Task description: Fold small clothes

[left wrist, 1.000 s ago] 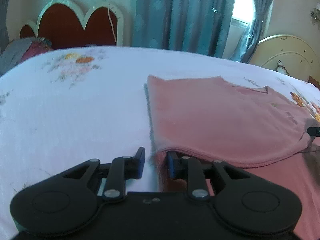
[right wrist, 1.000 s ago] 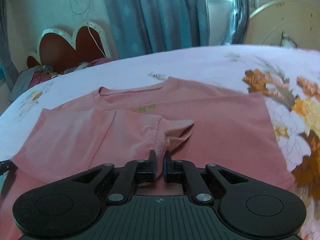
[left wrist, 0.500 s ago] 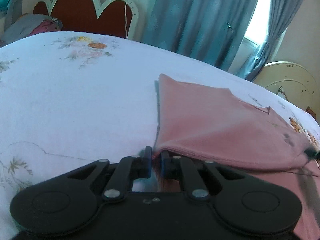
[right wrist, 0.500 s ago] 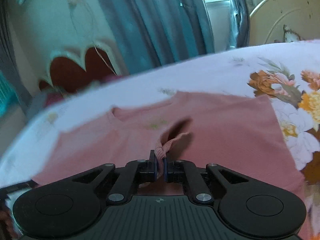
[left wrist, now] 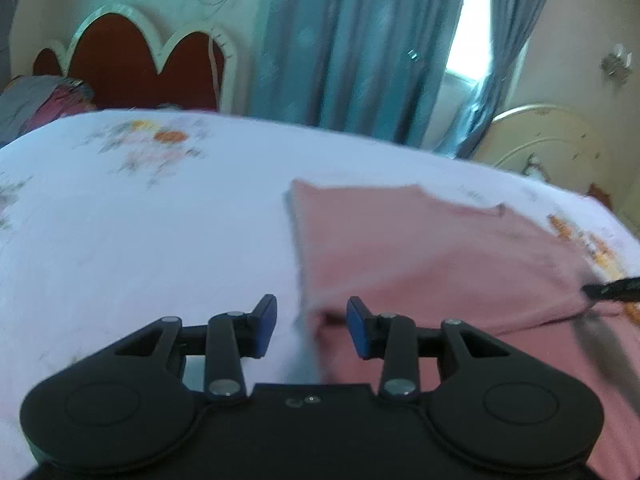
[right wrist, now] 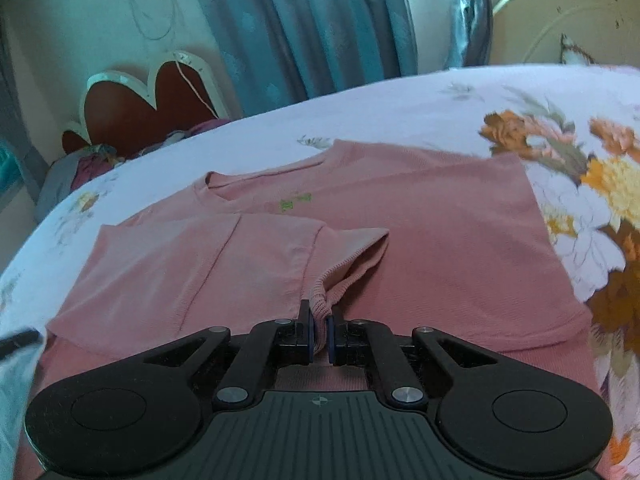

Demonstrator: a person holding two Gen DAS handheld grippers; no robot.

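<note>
A pink T-shirt [right wrist: 420,240] lies on the bed with its left side folded over toward the middle; a small green mark sits below the neckline. My right gripper [right wrist: 319,340] is shut on the ribbed cuff of the folded sleeve [right wrist: 320,304]. In the left wrist view the shirt [left wrist: 420,256] lies ahead and to the right. My left gripper [left wrist: 312,326] is open, and the shirt's folded corner sits between its fingertips without being held. The tip of the right gripper shows at the far right [left wrist: 612,290].
The bed has a white floral sheet [left wrist: 140,240] with large orange flowers to the right of the shirt [right wrist: 592,200]. A red headboard [left wrist: 132,64], a heap of clothes [left wrist: 36,100] and blue curtains [left wrist: 352,40] stand behind.
My left gripper was shut on the shirt's folded corner and has opened, letting it go. My right gripper has lowered the sleeve cuff back onto the shirt, still holding it.
</note>
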